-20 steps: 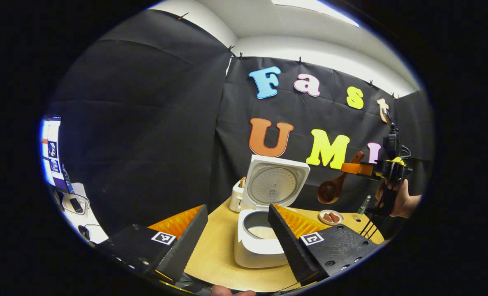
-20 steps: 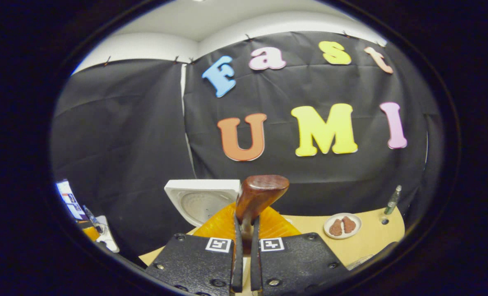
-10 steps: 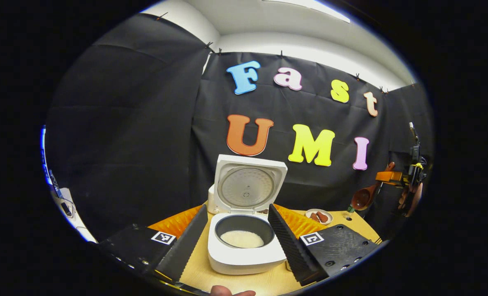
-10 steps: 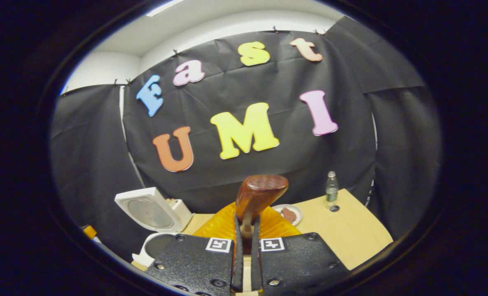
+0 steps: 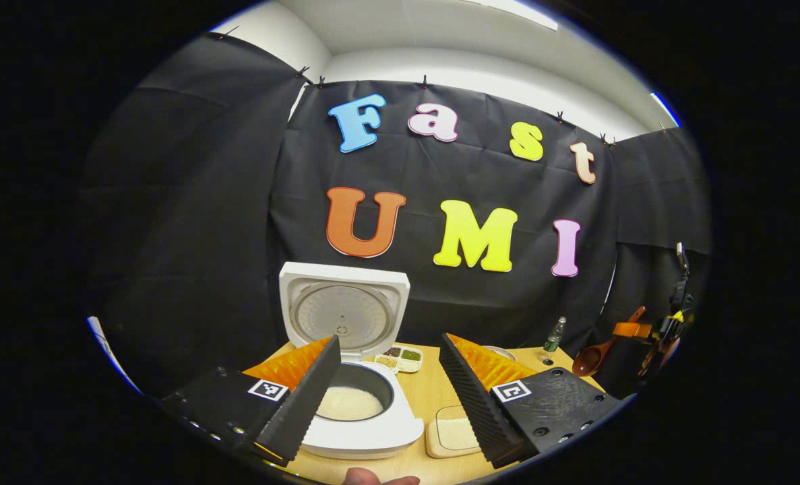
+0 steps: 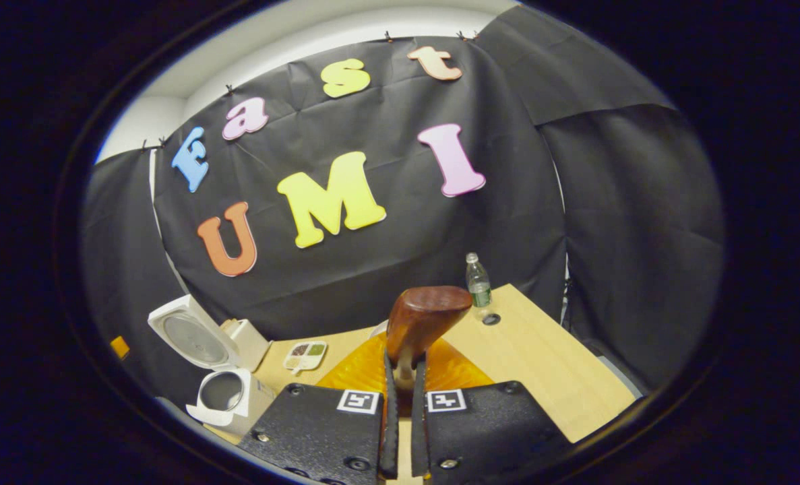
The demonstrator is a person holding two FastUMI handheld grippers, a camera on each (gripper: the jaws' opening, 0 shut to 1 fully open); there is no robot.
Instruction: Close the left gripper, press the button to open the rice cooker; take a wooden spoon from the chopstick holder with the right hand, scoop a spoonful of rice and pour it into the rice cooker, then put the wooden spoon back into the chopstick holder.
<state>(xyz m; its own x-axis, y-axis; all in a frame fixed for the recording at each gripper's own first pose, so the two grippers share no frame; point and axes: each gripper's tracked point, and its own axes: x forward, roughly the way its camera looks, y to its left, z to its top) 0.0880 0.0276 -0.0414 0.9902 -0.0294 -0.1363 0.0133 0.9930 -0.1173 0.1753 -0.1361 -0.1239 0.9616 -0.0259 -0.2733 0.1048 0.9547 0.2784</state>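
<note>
The white rice cooker [image 5: 373, 431] stands open on the wooden table, lid [image 5: 344, 310] upright and white rice in its pot [image 5: 349, 403]. My left gripper [image 5: 387, 340] is open above the table, one finger on each side of the cooker's right half, holding nothing. A square dish of rice [image 5: 452, 433] lies just right of the cooker. My right gripper [image 6: 400, 364] is shut on the handle of the wooden spoon [image 6: 426, 316], whose bowl points forward. In the left gripper view that spoon [image 5: 590, 360] hangs at the far right, beyond the table edge. The cooker [image 6: 224, 394] sits low at the left in the right gripper view.
A small divided tray of grains [image 5: 400, 357] lies behind the cooker. A plastic bottle [image 6: 478, 283] and its cap [image 6: 490, 318] stand at the table's [image 6: 548, 364] far right corner. A white appliance [image 6: 248, 340] sits behind the cooker. Black cloth walls enclose the table.
The right gripper has carried the spoon rightward and lower, away from the cooker. The left gripper has swung right, so the cooker sits further left and the rice dish has come into view.
</note>
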